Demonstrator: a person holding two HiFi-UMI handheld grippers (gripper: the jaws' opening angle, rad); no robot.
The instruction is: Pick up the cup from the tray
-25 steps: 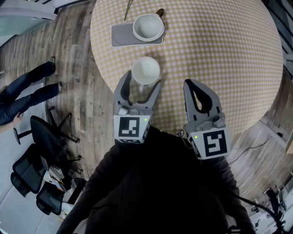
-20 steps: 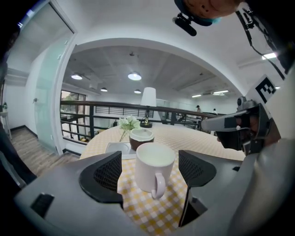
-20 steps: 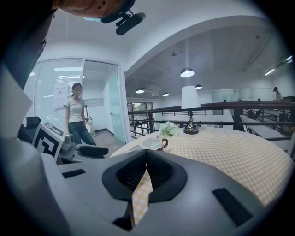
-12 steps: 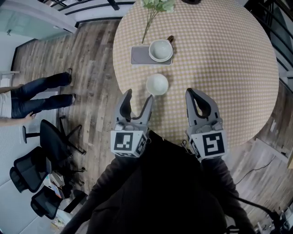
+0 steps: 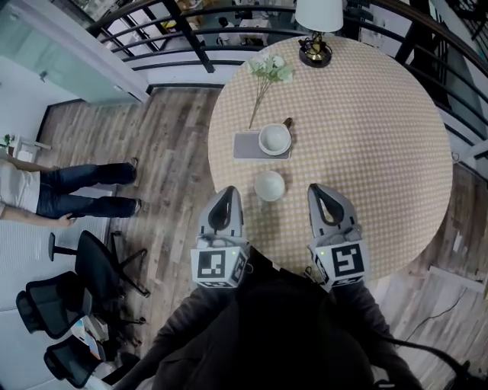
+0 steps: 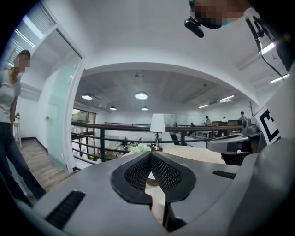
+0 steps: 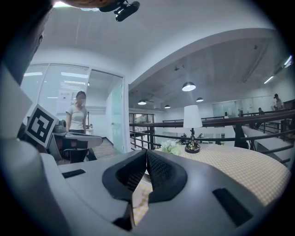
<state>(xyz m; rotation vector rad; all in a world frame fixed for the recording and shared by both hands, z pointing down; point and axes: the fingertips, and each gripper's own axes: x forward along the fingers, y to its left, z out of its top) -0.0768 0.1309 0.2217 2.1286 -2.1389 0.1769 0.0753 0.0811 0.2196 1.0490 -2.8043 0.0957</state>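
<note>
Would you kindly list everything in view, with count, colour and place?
table: one, yellow-white check, round, centre right
tray: one, grey, on the table's left part
cup: one, white, on the tray
second cup: one, white, on the table, just nearer than the tray
flowers: one sprig, white-green, behind the tray
lamp: one, white shade, table's far edge
railing: one, dark, beyond the table
chairs: several, black, floor lower left
bystander: one, blue jeans, floor at left
left gripper: one, grey, near table edge, fingers just closed on nothing
right gripper: one, grey, near table edge, fingers shut, empty
</note>
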